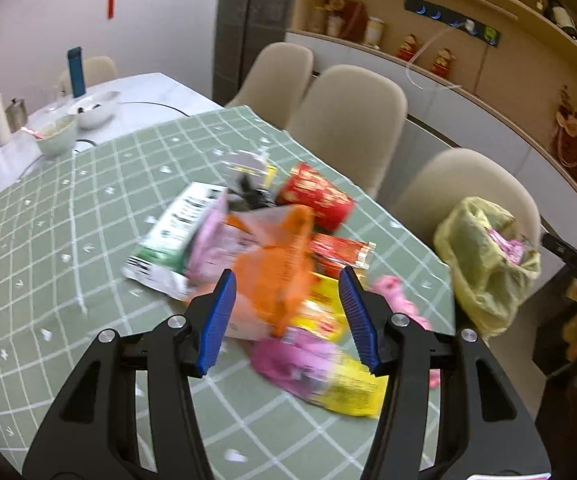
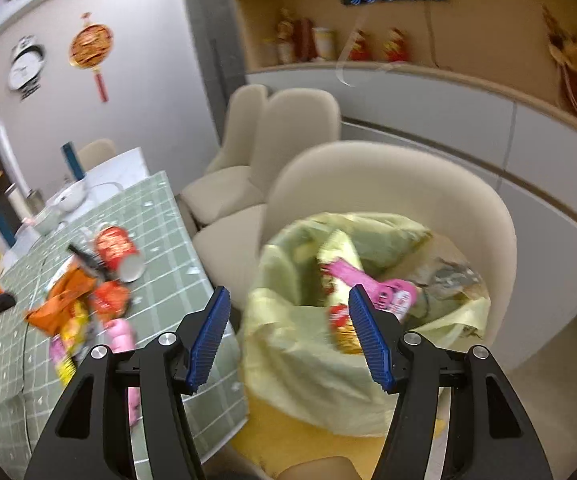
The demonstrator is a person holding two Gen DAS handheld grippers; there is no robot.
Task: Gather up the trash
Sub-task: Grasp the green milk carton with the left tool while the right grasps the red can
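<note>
A pile of trash lies on the green checked tablecloth (image 1: 48, 240): an orange wrapper (image 1: 276, 264), a red paper cup (image 1: 316, 196) on its side, a green-and-white packet (image 1: 172, 232) and a pink-and-yellow wrapper (image 1: 320, 372). My left gripper (image 1: 287, 274) hovers open over the pile, its pads clear of the orange wrapper. A yellow trash bag (image 2: 300, 344) stands open on a beige chair (image 2: 468, 200), with a pink wrapper (image 2: 368, 280) and other packets inside. My right gripper (image 2: 289, 290) is open above the bag's mouth, holding nothing. The right wrist view also shows the red cup (image 2: 114, 246) at left.
Two more beige chairs (image 1: 348, 108) line the table's far side. White bowls (image 1: 92, 110), a blue bottle (image 1: 75, 72) and a metal tin (image 1: 16, 114) stand at the table's far end. A white sideboard (image 2: 428, 120) with figurines runs behind the chairs.
</note>
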